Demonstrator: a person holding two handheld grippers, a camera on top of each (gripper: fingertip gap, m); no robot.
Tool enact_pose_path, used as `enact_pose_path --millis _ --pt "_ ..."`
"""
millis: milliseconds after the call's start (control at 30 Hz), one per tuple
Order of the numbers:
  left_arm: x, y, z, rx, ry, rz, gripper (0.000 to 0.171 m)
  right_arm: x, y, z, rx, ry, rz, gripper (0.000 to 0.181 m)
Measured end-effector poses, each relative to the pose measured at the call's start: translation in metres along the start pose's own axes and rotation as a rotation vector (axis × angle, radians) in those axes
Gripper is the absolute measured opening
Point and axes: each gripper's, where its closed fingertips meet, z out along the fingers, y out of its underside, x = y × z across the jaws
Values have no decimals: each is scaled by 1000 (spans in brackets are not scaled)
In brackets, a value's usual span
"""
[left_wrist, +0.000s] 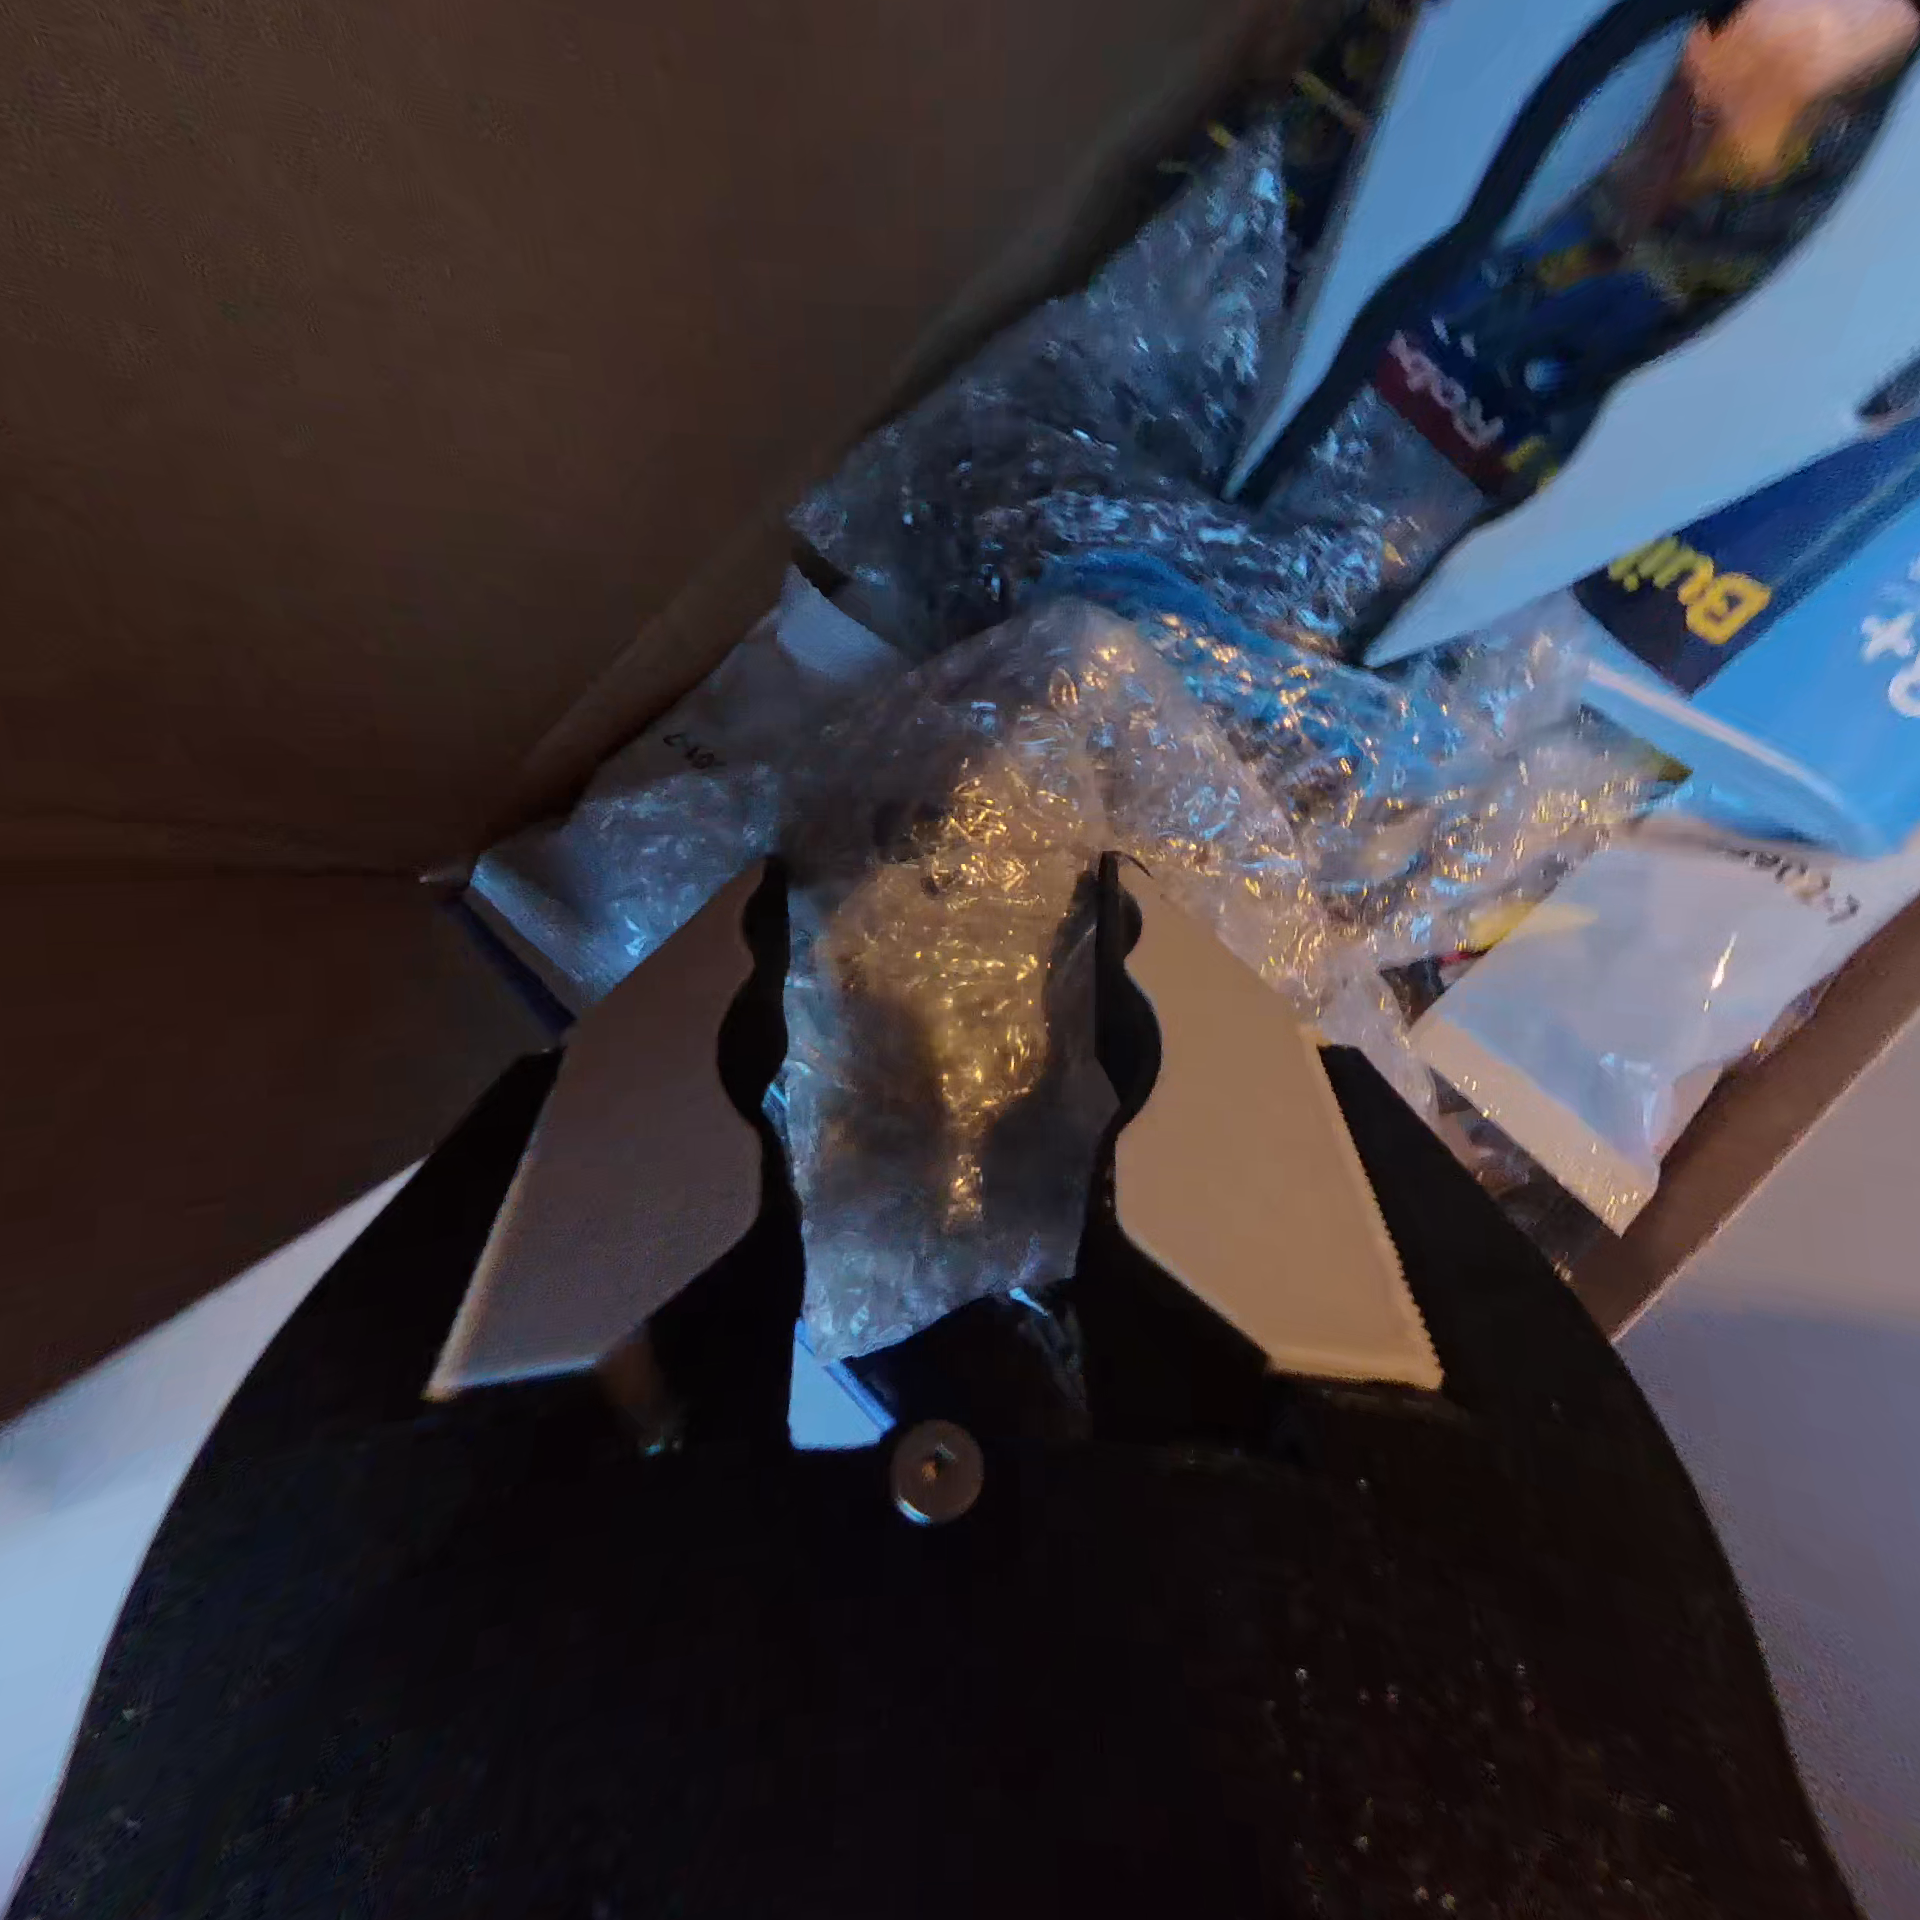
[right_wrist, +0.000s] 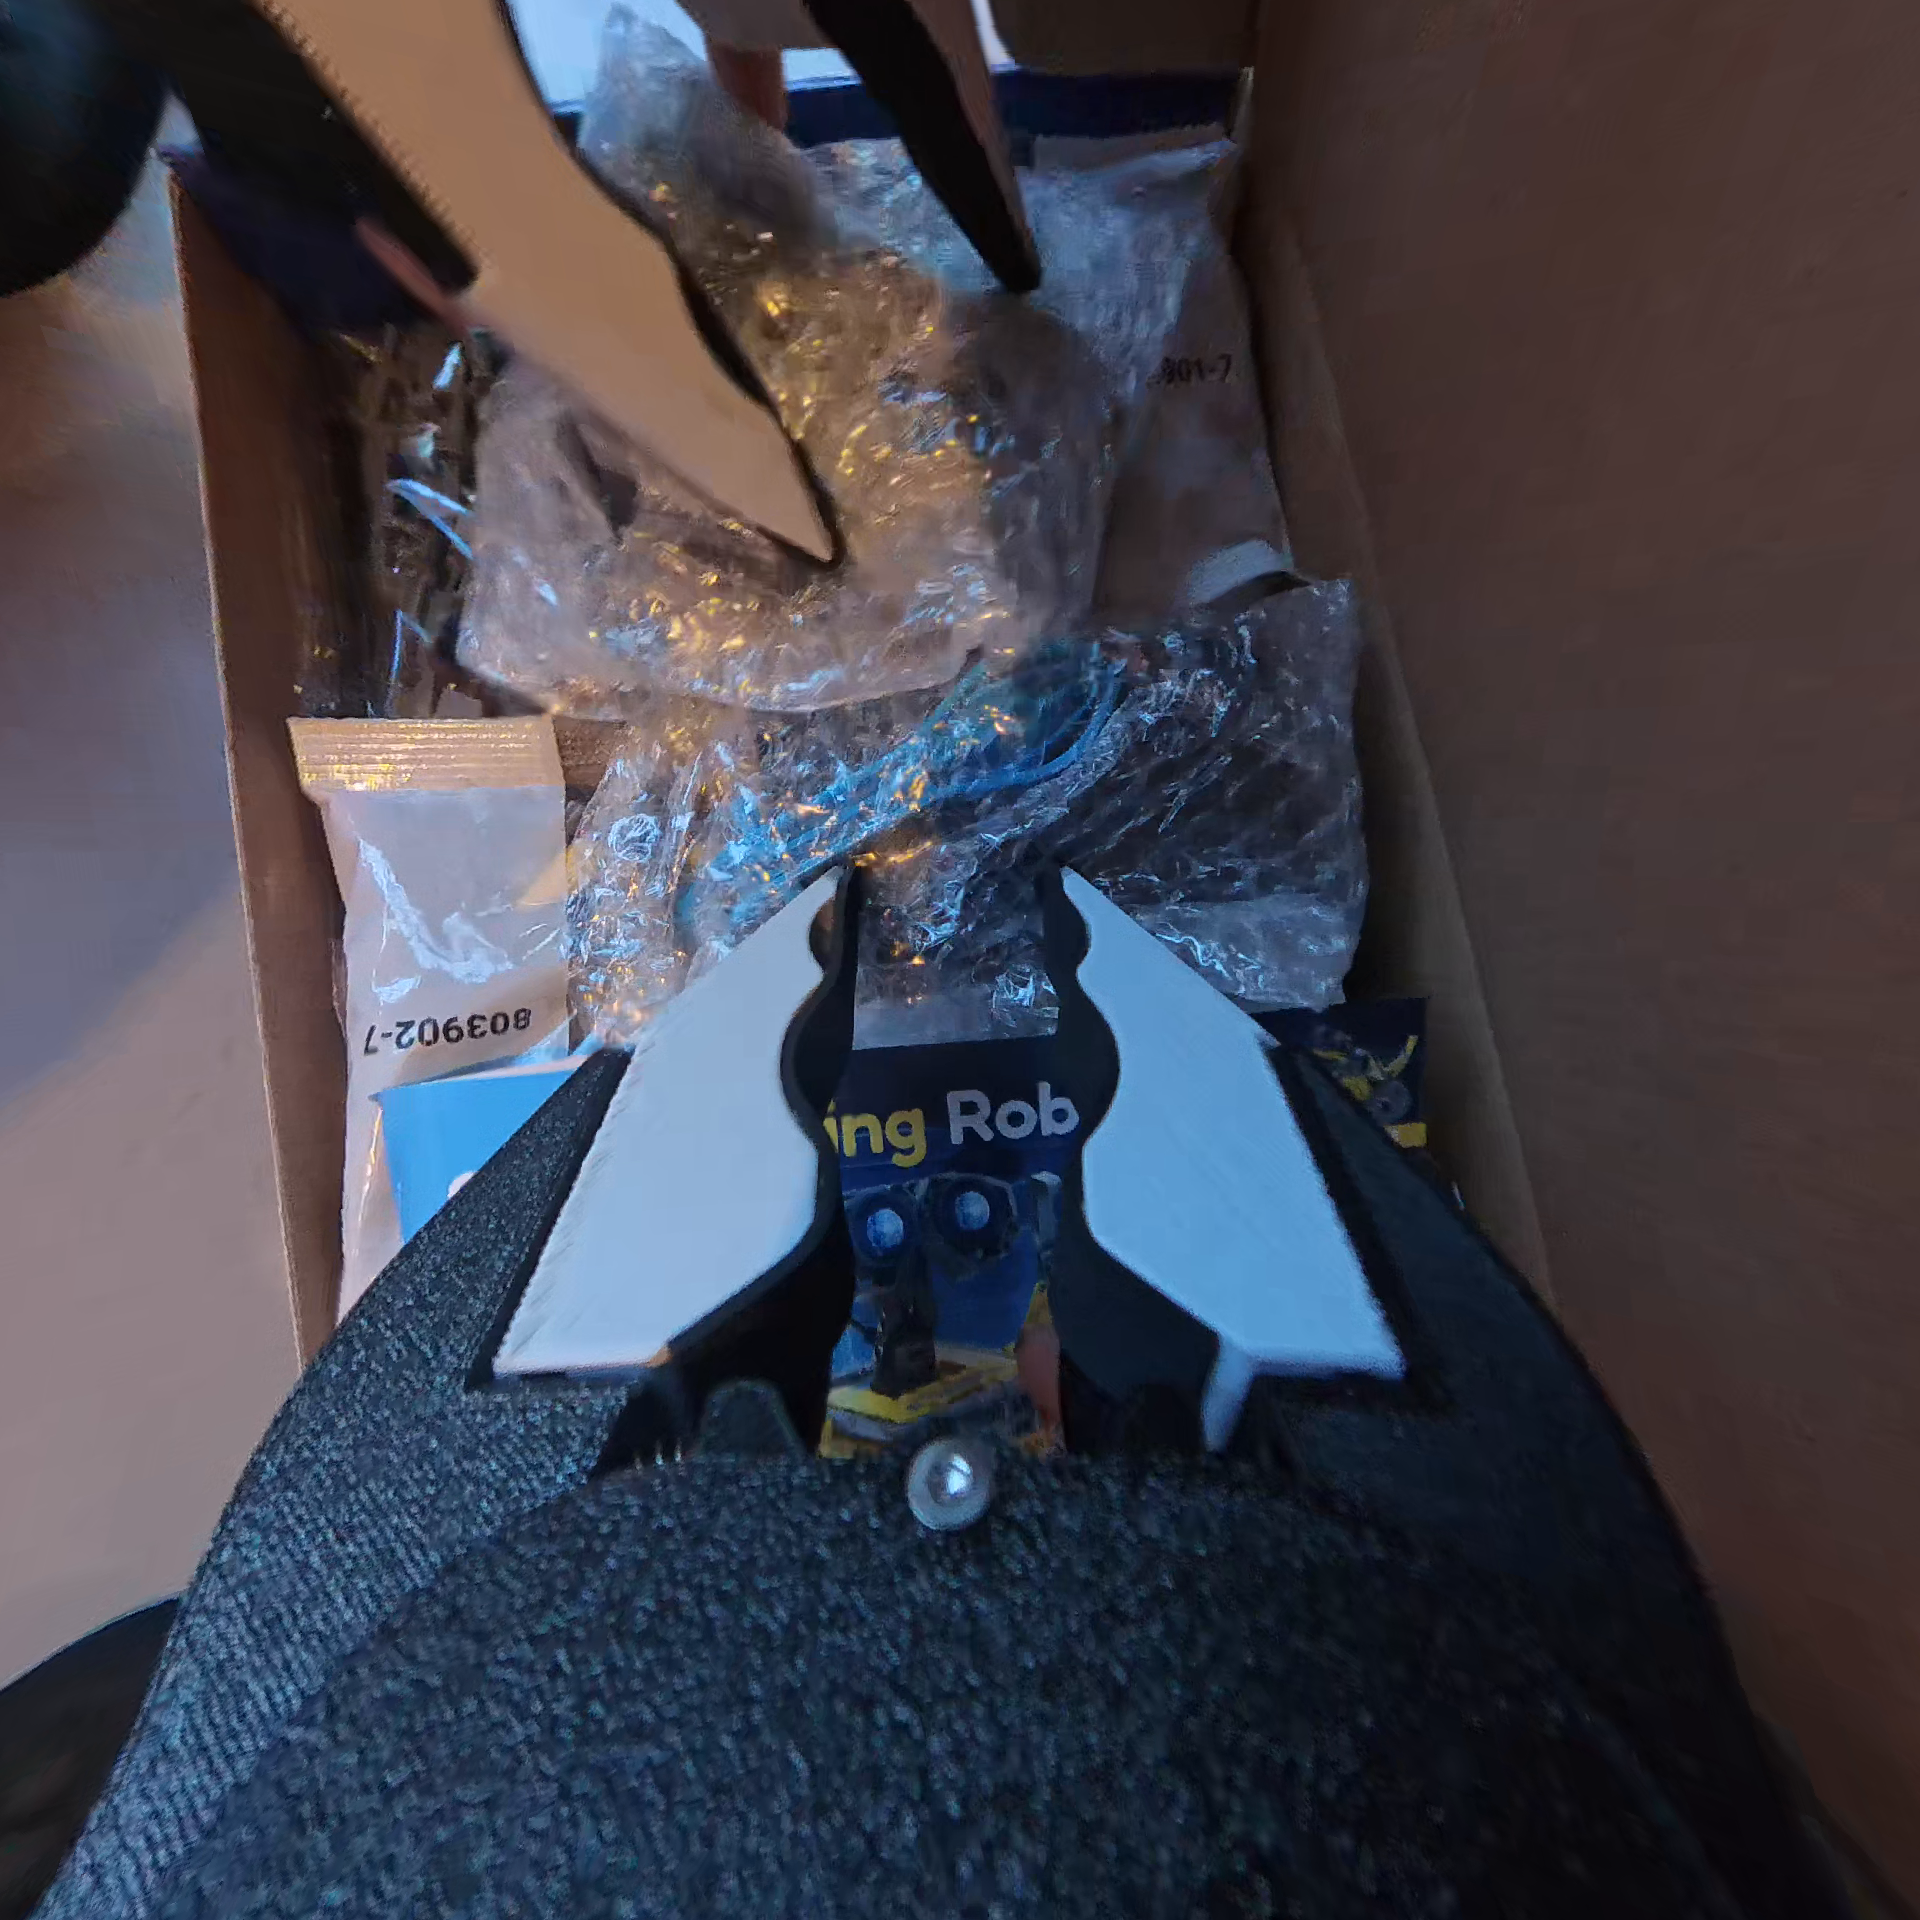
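both grippers' fingers (left_wrist: 1184, 1122) around crinkly bags (left_wrist: 935, 1039)

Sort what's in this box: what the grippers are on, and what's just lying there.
At the grippers:
left gripper, open astride the clear bundle
right gripper, open, tips at the blue bundle

Lying about:
pouch
booklet
box itself
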Motion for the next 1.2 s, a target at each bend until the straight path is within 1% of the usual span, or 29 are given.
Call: enact_pose_path --millis 67,100,133,167,200,267,300,333,400,500,567,633,667,700,767,800,833,900,933,967,1000,1033,1067,1133,1200 --pt "11 5 -6 -20 26 8 58 -5 1 -1 -2 -27 -9 33" --pt "10 5 -5 6 50 -9 58 -5 1 -1 -6 -18 -11 33" --pt "2 3 -3 34 70 -56 59 -3 1 -1 -9 5 -18 33" --pt "-9 2 1 44 48 -87 59 0 1 1 -14 28 -28 33" --pt "-17 1 5 28 -5 -83 58 0 0 3 -19 36 -33 32" --pt "-13 -2 8 -32 -82 -17 58 -1 0 4 -38 30 -38 30" --pt "-8 -2 7 -44 -100 31 57 -3 1 3 -49 21 -39 30" --pt "-1 -3 6 -31 -75 57 49 -5 3 2 -54 3 -37 30" --pt "-3 -3 7 -9 -25 37 49 -6 3 1 -36 1 -28 31" --pt "-5 -5 10 -23 -54 67 49 -5 2 1 -39 14 -24 31" --pt "-2 -4 7 -15 -40 72 49 -7 3 -1 -56 17 -47 31" --pt "0 -4 3 -3 -22 92 49 -7 2 -3 -64 35 -62 33" --pt "-1 -6 1 12 -11 77 50 -5 1 -5 -65 56 -69 36" --pt "-1 -7 -2 28 7 42 54 -5 0 -8 -65 68 -78 38" --pt "5 -16 -22 107 66 -25 65 -9 -7 -16 -38 81 -91 44" --pt "8 -20 -34 154 90 -41 68 -11 -13 -21 -14 87 -93 45" --pt "8 -19 -44 174 91 -52 67 -15 -19 -25 13 87 -97 48" --pt "1 -3 -51 127 62 -57 67 -27 -36 -29 81 62 -95 61" --pt "1 9 -49 82 79 -65 69 -36 -44 -26 102 39 -88 68" --pt "7 19 -45 53 126 -76 70 -44 -52 -20 110 21 -83 78" --pt "11 24 -41 58 164 -91 64 -52 -57 -11 108 10 -80 84" --pt "11 26 -39 75 155 -101 63 -56 -60 0 93 9 -77 87" --pt "10 28 -38 80 133 -87 58 -56 -60 11 74 26 -70 88" --pt "16 29 -41 81 118 -35 55 -45 -57 27 41 70 -52 85" --pt "25 29 -42 90 120 -11 49 -39 -53 33 25 48 -40 75"
